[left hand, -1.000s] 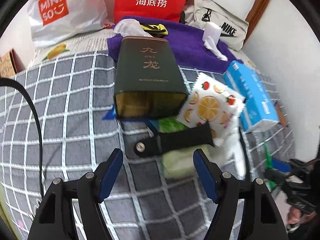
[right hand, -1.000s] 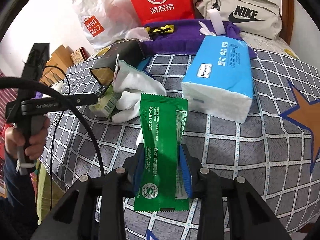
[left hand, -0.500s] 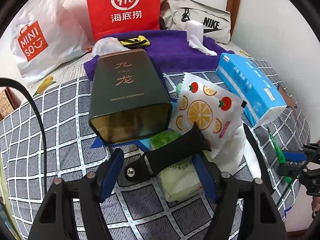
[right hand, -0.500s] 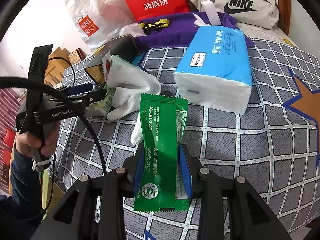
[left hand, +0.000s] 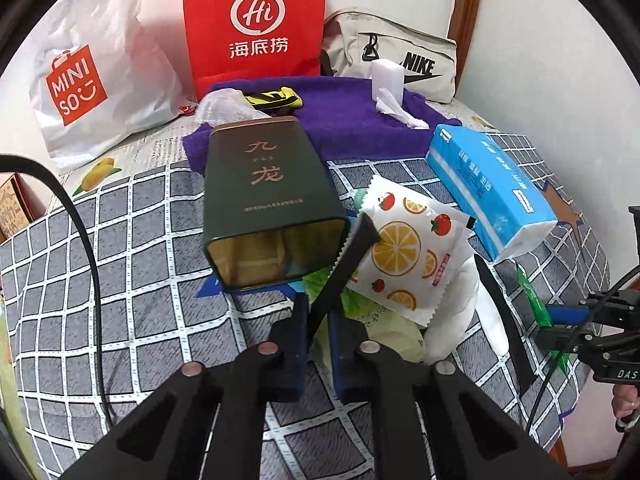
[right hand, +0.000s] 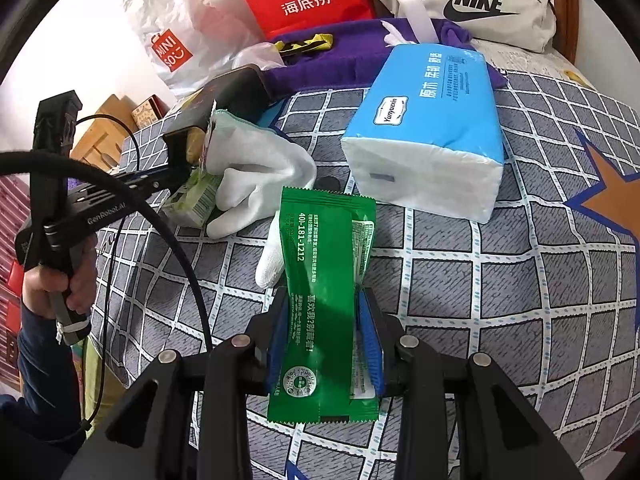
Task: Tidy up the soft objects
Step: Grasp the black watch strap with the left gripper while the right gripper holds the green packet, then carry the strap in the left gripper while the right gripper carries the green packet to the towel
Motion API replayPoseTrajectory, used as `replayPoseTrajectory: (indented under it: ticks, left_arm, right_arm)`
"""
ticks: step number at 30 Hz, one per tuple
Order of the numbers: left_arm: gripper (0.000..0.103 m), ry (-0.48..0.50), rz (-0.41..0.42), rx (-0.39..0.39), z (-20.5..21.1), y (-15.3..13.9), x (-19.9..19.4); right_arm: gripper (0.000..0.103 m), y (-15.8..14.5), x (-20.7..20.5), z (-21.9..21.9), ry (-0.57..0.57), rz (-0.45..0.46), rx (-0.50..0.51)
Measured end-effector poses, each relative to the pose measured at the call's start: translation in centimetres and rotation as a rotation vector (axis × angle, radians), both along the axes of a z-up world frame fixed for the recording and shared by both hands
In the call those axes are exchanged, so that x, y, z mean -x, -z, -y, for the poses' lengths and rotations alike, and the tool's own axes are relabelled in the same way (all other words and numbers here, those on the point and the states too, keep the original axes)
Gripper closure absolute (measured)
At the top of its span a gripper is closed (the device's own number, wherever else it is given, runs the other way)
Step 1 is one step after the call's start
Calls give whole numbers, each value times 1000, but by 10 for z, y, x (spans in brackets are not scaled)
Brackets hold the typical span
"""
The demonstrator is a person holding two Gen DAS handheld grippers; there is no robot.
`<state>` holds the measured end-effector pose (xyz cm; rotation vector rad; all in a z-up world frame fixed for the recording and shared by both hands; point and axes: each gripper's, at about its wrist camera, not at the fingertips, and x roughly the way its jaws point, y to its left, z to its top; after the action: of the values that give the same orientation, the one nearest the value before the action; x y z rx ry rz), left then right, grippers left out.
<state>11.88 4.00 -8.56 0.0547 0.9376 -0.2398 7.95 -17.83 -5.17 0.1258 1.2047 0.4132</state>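
Fingers on my left gripper [left hand: 318, 322] are pressed nearly together, pinching the near end of a black strap [left hand: 346, 266]. Its long axis runs up and to the right, away from the fingers, with the far tip lying over the edge of the fruit-print packet [left hand: 408, 256] just beside the open mouth of the dark green tin [left hand: 270, 196]. So any lift, as I judge it, has to follow that diagonal, or the free end will drag across the packet and the light green pouch [left hand: 384, 328] under it.

On my right gripper [right hand: 323, 338] the fingers are clamped on the lower half of a green sachet [right hand: 326, 280], which stands lengthwise straight ahead of them, its top end above a white glove [right hand: 264, 176] on the bed [right hand: 520, 280]. The blue tissue pack [right hand: 432, 136] lies ahead and to the right, apart from the sachet.

My left hand is the nearer one to the tin; the right is well clear of it, with the glove and pouch between.
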Motion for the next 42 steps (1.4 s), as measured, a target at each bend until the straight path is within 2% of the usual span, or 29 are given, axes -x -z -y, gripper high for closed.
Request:
replayPoseTrajectory:
  ticks: [2, 6, 9, 15, 20, 26, 32, 42]
  left_arm:
    - [95, -6, 14, -2, -3, -4, 1]
    - [96, -30, 22, 69, -15, -14, 2]
    - [97, -35, 16, 92, -19, -16, 0]
    - [97, -38, -25, 72, -15, -6, -4]
    - [96, -47, -48, 103, -17, -1, -11]
    - [97, -56, -38, 94, -15, 0, -14]
    - [99, -74, -25, 126, -23, -12, -5]
    - [99, -104, -5, 146, -35, -37, 4]
  right_arm:
    - [69, -1, 1, -2, -3, 5, 3]
    - [69, -3, 3, -5, -13, 16, 14]
    - [69, -5, 4, -6, -14, 16, 12]
    - [69, -8, 5, -7, -20, 21, 12]
    - [69, -7, 6, -5, -13, 13, 12]
    - [69, -5, 7, -2, -5, 9, 13]
    - [69, -10, 8, -1, -4, 14, 7]
    - [69, -38, 3, -11, -42, 71, 1]
